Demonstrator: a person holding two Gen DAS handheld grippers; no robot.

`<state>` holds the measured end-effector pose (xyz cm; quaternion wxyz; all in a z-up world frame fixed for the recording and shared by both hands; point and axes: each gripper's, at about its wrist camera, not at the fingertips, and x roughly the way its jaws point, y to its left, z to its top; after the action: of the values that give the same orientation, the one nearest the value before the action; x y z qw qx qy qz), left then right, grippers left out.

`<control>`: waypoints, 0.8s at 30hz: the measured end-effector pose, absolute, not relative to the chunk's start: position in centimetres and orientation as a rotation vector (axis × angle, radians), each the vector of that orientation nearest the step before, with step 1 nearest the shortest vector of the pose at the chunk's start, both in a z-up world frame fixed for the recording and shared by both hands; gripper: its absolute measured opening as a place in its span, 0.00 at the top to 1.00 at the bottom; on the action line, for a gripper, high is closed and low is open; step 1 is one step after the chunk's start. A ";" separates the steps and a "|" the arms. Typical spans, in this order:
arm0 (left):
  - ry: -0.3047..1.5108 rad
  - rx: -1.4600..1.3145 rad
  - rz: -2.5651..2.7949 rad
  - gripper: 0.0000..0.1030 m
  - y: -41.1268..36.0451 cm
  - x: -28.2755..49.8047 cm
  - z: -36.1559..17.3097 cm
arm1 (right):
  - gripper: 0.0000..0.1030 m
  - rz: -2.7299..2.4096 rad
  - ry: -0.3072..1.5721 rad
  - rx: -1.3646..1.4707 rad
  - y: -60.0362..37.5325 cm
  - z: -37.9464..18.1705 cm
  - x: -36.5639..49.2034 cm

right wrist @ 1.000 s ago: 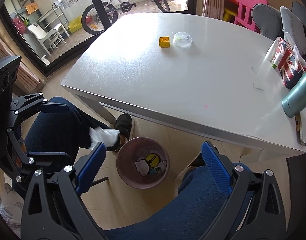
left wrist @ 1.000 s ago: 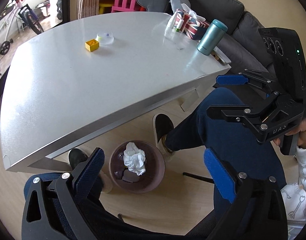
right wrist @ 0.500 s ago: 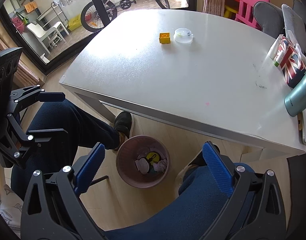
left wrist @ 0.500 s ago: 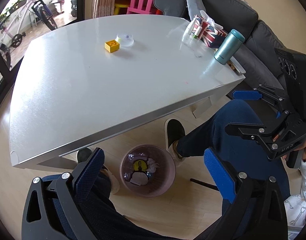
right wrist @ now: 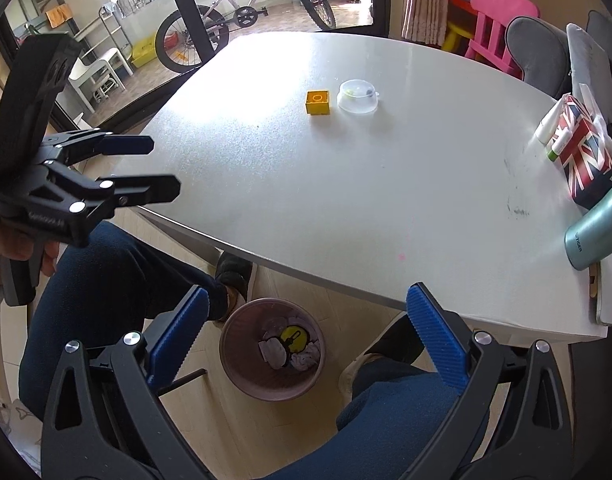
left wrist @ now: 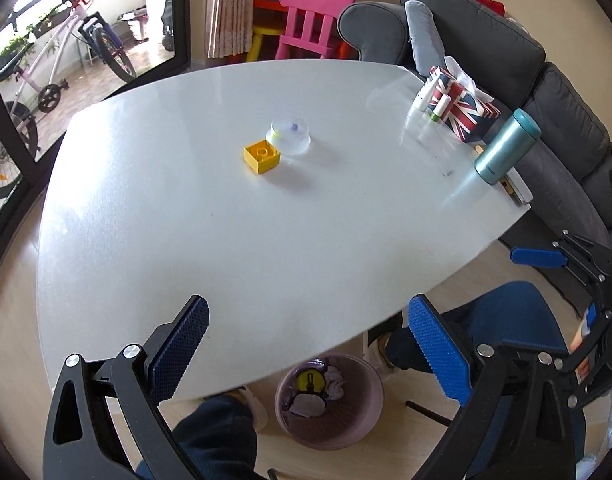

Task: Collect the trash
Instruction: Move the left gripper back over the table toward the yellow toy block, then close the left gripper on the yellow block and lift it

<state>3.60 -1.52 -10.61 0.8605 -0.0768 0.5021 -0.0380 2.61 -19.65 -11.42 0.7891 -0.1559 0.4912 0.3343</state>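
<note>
Yellow block [left wrist: 262, 157] and clear lid [left wrist: 289, 136] lie ahead, mid-worktop.
Left gripper [left wrist: 306, 354] and right gripper [right wrist: 306, 340] both hang at the near edge of the worktop [left wrist: 186, 240], fingers apart and empty; block left of lid, touching it, about equally far from both; bin [right wrist: 272, 354] on the floor below.

Only one word easy to read: "TIGER", small and dark, near the bottom rim of the tall teal metal bottle [right wrist: 597, 228] lying against the table edge.
</note>
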 end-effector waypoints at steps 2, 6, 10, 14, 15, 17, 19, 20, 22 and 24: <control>1.047 -0.150 -0.068 0.07 -1.3 5.2 -10.5 | 0.05 0.721 1.055 -0.332 -19.5 -11.4 3.1; 1.044 -0.139 -0.045 0.07 -1.0 8.2 -10.7 | 0.05 0.720 1.054 -0.325 -19.5 -11.5 3.8; 1.055 -0.129 -0.015 0.07 -0.7 11.2 -11.4 | 0.05 0.721 1.056 -0.316 -19.5 -11.5 4.3; 1.073 -0.129 0.024 0.07 -0.3 13.9 -12.3 | 0.05 0.721 1.057 -0.306 -19.7 -11.6 4.7; 1.076 -0.130 0.033 0.07 -0.2 14.5 -12.6 | 0.05 0.722 1.058 -0.303 -19.7 -11.7 4.8; 1.087 -0.134 0.055 0.07 -0.1 15.7 -13.2 | 0.05 0.722 1.060 -0.300 -19.8 -11.8 5.1; 1.095 -0.145 0.073 0.07 0.1 16.8 -13.8 | 0.05 0.723 1.064 -0.295 -19.8 -12.0 5.3; 1.098 -0.146 0.085 0.07 0.2 17.3 -14.1 | 0.05 0.723 1.065 -0.293 -19.8 -12.1 5.3; 1.105 -0.156 0.103 0.07 0.4 18.4 -14.7 | 0.05 0.723 1.068 -0.285 -19.9 -12.3 5.5; 1.113 -0.157 0.124 0.07 0.6 19.4 -15.4 | 0.05 0.722 1.070 -0.278 -20.1 -12.4 5.7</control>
<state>19.39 0.59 -15.36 0.8442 -0.0746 0.5275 0.0586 5.69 -20.09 -12.43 0.7898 -0.1292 0.4971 0.3353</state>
